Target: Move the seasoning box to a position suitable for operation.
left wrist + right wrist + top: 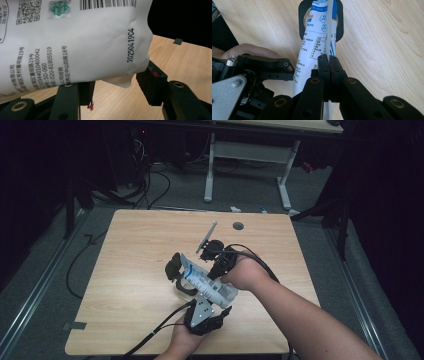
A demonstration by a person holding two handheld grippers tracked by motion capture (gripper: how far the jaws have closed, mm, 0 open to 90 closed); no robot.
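A white and blue printed pouch [210, 282] hangs tilted over the middle of the wooden table [140, 245]. My right gripper [215, 275] is shut on the pouch's back seam, its two pads pressed flat together on the thin fin [329, 58]. The pouch's [308, 45] upper end sits over the mouth of a black cup-like container [302, 22], also seen in the high view [175, 270]. My left gripper [211, 301] comes in from the near edge. Its jaws [117, 75] stand apart below the pouch [75, 45], whose crumpled end lies across them and touches the right pad [150, 82].
A round cable hole [238, 225] sits near the table's far edge. A strip of tape [75, 325] is stuck at the front left corner. Beyond the table stand a white desk frame [250, 150] and loose floor cables [150, 185].
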